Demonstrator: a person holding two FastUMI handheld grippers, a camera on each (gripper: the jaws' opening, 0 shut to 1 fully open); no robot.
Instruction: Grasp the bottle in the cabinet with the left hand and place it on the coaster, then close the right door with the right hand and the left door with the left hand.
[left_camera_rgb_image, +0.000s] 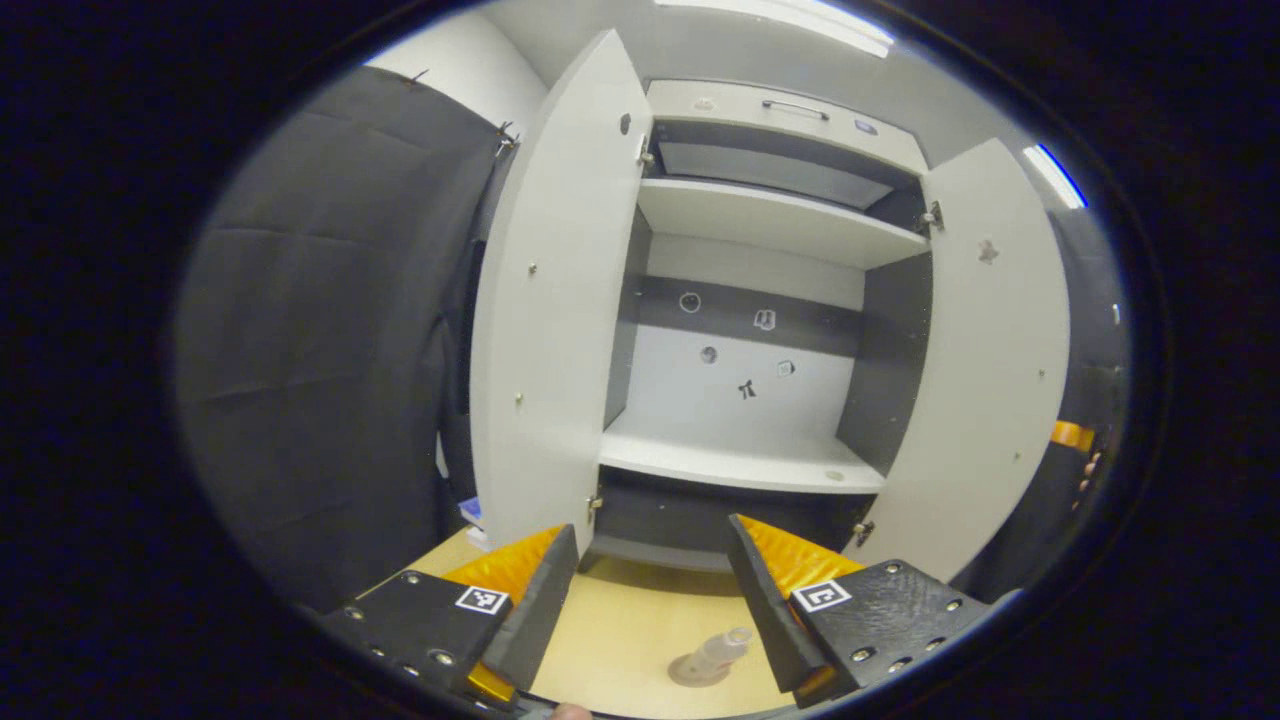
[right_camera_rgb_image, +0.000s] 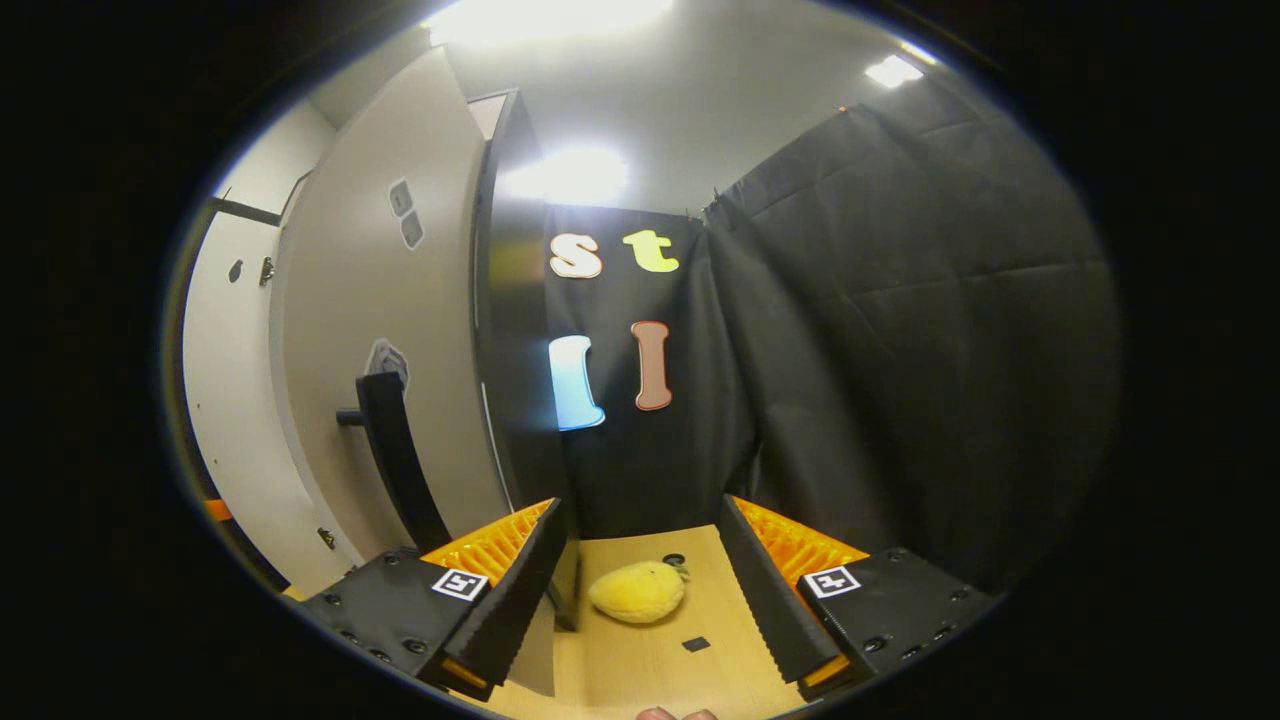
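The grey cabinet (left_camera_rgb_image: 745, 225) stands with both doors swung wide and its shelves bare. A small clear bottle (left_camera_rgb_image: 722, 648) stands on a round coaster (left_camera_rgb_image: 690, 672) on the wooden table, low between the fingers of my left gripper (left_camera_rgb_image: 650, 535), which is open and apart from it. The left door (left_camera_rgb_image: 555, 320) and right door (left_camera_rgb_image: 985, 370) flank the opening. In the right gripper view, the right door's outer face (right_camera_rgb_image: 400, 300) with its black handle (right_camera_rgb_image: 395, 460) lies just left of my right gripper (right_camera_rgb_image: 640, 520), open and holding nothing.
A yellow plush fruit (right_camera_rgb_image: 638, 590) and a small dark tag (right_camera_rgb_image: 695, 644) lie on the table (right_camera_rgb_image: 650, 670) in front of the right gripper. Black cloth walls close in on both sides. A hand with an orange part (left_camera_rgb_image: 1072, 436) shows past the right door.
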